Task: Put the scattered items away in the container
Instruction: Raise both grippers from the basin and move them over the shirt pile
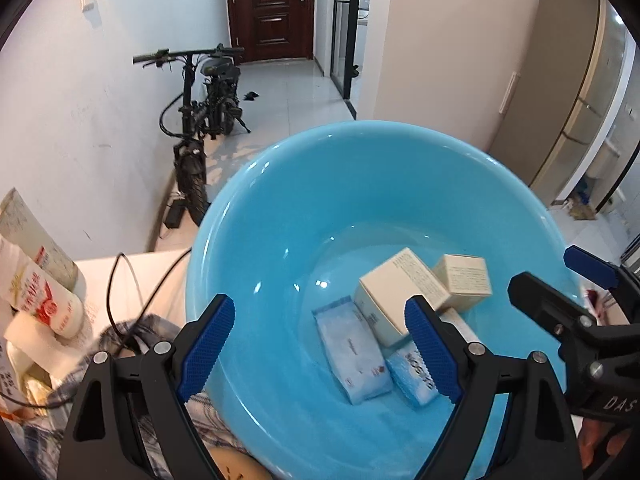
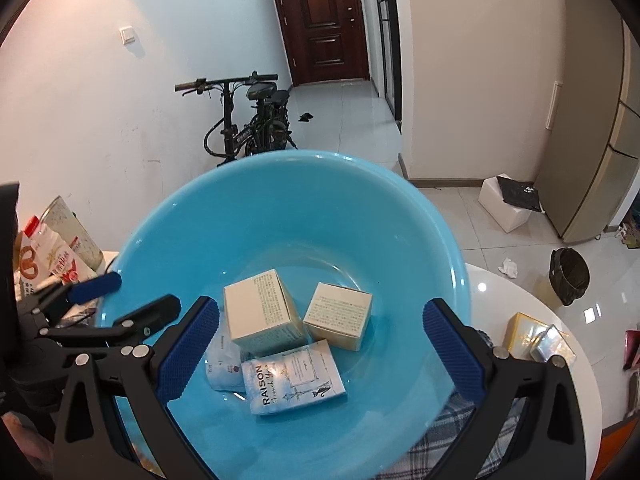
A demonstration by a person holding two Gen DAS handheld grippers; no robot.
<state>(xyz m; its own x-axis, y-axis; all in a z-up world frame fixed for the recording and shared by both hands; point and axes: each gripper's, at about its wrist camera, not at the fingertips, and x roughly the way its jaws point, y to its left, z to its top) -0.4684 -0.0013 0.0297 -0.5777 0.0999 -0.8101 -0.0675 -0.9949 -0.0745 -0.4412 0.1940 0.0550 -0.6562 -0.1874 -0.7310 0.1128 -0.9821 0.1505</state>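
Note:
A light blue basin [image 1: 304, 200] [image 2: 200, 216] fills both views. On its floor lie a large cream box [image 1: 396, 292] [image 2: 260, 312], a smaller cream box [image 1: 464, 280] [image 2: 340, 312], a pale blue tissue pack [image 1: 352, 356] [image 2: 222, 364] and a printed RAISON pack [image 1: 412, 376] [image 2: 292, 376]. My left gripper [image 1: 320, 348] [image 2: 128, 296] hovers over the basin's near left side, open and holding nothing. My right gripper [image 2: 320, 348] [image 1: 560, 276] hangs over the near right side, open and also holding nothing.
Food bags and packets [image 1: 40, 292] crowd the white table [image 2: 520, 292] left of the basin, with a black cable [image 1: 120, 300]. A checked cloth [image 2: 460, 432] lies under the basin. A gold box [image 2: 532, 336] sits at the right. A bicycle [image 1: 200, 120] and bin [image 2: 568, 276] stand on the floor.

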